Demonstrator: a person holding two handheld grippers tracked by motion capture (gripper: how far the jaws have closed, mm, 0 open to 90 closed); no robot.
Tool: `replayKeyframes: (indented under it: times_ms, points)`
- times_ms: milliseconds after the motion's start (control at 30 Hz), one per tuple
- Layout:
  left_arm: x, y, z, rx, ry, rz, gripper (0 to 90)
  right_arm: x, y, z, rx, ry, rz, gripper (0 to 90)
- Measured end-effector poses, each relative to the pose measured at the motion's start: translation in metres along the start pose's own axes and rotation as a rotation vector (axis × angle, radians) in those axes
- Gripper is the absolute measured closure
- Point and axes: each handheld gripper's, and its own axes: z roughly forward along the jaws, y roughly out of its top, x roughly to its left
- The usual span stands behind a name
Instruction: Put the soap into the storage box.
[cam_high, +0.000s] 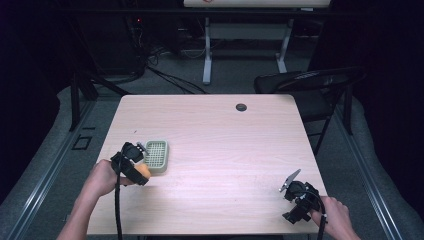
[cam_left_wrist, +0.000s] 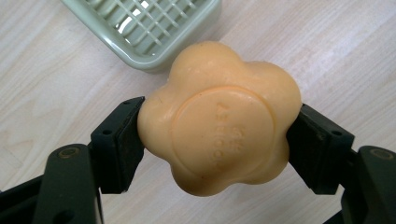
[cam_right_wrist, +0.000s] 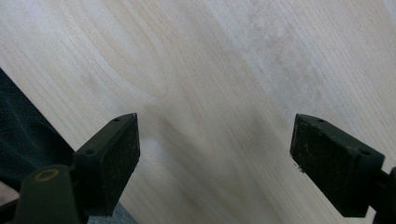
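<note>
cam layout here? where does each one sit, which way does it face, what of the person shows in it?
High view: above the person's side, looking forward and down on the table; both forearms, left gripper, right gripper.
Left gripper view: on the left gripper, looking down its jaws at the soap and soap dish.
Right gripper view: on the right gripper, facing bare tabletop.
Shared: high and left gripper views both show soap and dish.

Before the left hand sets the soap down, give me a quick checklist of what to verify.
1. Soap pinched on both sides by the left gripper: ok.
2. Soap dish upright, grid bare: ok.
3. Soap over the dish: not ok, it sits beside the near edge.
4. Right gripper apart from the dish, jaws open above bare table: ok.
5. Grip firmness: cannot tell.
</note>
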Motion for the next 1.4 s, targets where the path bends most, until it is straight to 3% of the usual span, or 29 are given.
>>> replayKeyframes:
  times_ms: [967, 1400]
  points:
    - [0.016, 0.040, -0.014, 0.000, 0.025, 0.018, 26.9, 0.000, 0.000, 0.001, 0.002, 0.005, -0.002, 15.7]
    - [0.024, 0.057, -0.009, 0.019, 0.034, 0.027, 26.9, -0.001, 0.000, 0.001, 0.002, 0.010, -0.001, 15.7]
